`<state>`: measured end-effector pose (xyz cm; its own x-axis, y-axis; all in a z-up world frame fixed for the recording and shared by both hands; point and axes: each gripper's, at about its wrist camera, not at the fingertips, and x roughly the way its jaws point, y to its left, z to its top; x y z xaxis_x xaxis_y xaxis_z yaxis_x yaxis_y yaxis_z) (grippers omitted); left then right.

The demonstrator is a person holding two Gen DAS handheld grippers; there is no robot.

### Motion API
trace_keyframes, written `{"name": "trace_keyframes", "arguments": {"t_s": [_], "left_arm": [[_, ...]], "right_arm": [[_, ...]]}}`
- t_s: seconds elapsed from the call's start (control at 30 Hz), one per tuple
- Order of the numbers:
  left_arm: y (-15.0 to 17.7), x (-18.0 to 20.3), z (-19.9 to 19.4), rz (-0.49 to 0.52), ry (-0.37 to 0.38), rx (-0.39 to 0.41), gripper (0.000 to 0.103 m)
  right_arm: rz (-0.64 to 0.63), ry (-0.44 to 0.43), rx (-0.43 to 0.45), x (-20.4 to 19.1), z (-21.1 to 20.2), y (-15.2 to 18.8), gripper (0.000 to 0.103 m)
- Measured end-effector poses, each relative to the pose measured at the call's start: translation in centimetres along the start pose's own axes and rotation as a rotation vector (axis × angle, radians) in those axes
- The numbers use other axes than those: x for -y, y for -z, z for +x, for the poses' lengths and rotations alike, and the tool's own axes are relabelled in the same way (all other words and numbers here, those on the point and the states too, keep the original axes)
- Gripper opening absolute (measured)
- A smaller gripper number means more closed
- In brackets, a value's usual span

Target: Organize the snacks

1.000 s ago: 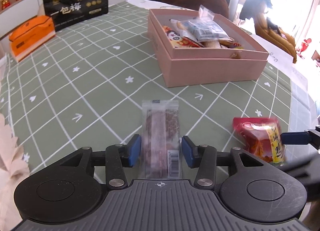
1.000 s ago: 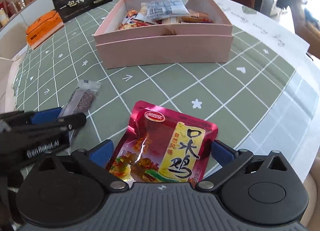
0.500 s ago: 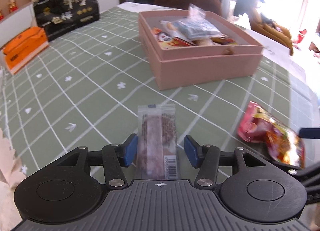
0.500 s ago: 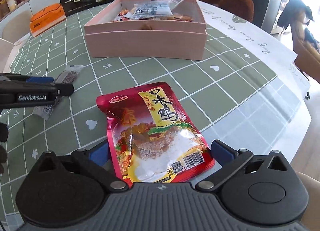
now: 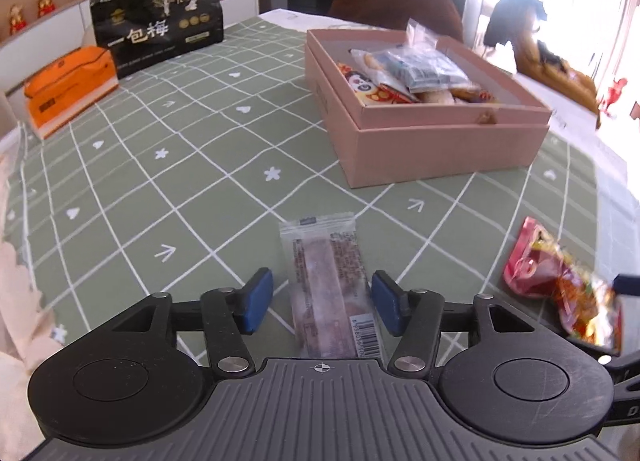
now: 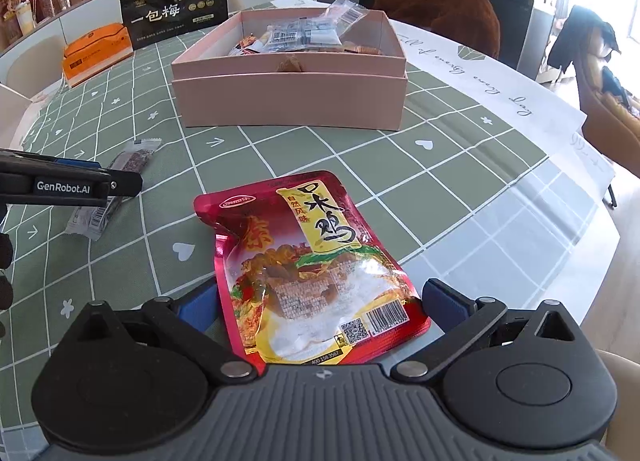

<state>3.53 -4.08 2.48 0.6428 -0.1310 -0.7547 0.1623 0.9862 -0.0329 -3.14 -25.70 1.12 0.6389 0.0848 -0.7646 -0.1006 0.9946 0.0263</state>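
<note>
I see a sage-green tablecloth [image 5: 132,181] with a white grid plus white hearts, flowers and arrows. Pale pink box [image 6: 292,101]. Glossy red pouch [image 6: 316,269] with yellow panel, black characters. Clear wrapper on a brown speckled bar [image 5: 328,285]. Black bag [image 5: 160,29] with gold print, white characters. Orange box [image 5: 68,89]. Both grippers' pads [image 5: 256,301] blue, bodies black.

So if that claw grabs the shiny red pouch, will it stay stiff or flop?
The red pouch would probably flop: it lies flat on the tablecloth and looks like soft foil. Its glossy skin may slip. It is flat, so it is unlikely to roll.
</note>
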Motion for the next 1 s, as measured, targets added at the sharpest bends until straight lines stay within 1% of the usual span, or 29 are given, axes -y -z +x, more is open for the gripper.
{"name": "trace_keyframes", "arguments": {"t_s": [0.07,0.13,0.2,0.3,0.33,0.37,0.4,0.5,0.63,0.7,0.8,0.9,1.0], "left_arm": [[0.0,-0.5,0.0,-0.02,0.054,0.008,0.071],[-0.1,-0.6,0.1,-0.028,0.095,0.013,0.072],[-0.4,-0.4,0.3,-0.022,0.118,0.015,0.072],[-0.7,0.1,0.7,0.02,0.11,0.007,0.071],[-0.7,0.2,0.7,0.025,0.103,0.003,0.069],[-0.7,0.3,0.6,0.024,0.093,0.001,0.064],[-0.7,0.2,0.6,0.021,0.089,0.0,0.061],[-0.5,-0.1,0.3,0.012,0.104,-0.006,0.061],[0.4,-0.1,-0.5,0.032,0.122,-0.012,0.061],[0.8,-0.1,-0.8,0.033,0.126,-0.008,0.058],[1.1,0.0,-1.0,0.034,0.114,0.001,0.054],[1.0,-0.1,-1.0,0.015,0.113,-0.004,0.054],[0.8,-0.7,-0.9,-0.024,0.137,-0.005,0.055]], "right_arm": [[0.007,0.006,0.003,-0.1,0.0,0.1,0.103],[0.008,0.007,0.003,-0.1,0.0,0.1,0.103],[0.009,0.007,0.007,-0.1,0.0,0.2,0.103],[0.021,0.017,0.016,-0.2,-0.2,0.4,0.103],[0.028,0.024,0.017,-0.3,-0.2,0.5,0.103],[0.034,0.03,0.018,-0.3,-0.3,0.6,0.103],[0.037,0.034,0.018,-0.4,-0.4,0.6,0.103],[0.034,0.029,0.011,-0.3,-0.4,0.6,0.103],[0.016,0.016,0.01,-0.2,-0.5,0.7,0.103],[-0.001,0.002,0.0,0.0,-0.4,0.5,0.103],[-0.029,-0.023,-0.019,0.2,0.0,-0.3,0.103],[-0.048,-0.037,-0.016,0.1,0.9,-1.3,0.103],[-0.062,-0.045,-0.001,-0.2,1.9,-2.4,0.103]]}}
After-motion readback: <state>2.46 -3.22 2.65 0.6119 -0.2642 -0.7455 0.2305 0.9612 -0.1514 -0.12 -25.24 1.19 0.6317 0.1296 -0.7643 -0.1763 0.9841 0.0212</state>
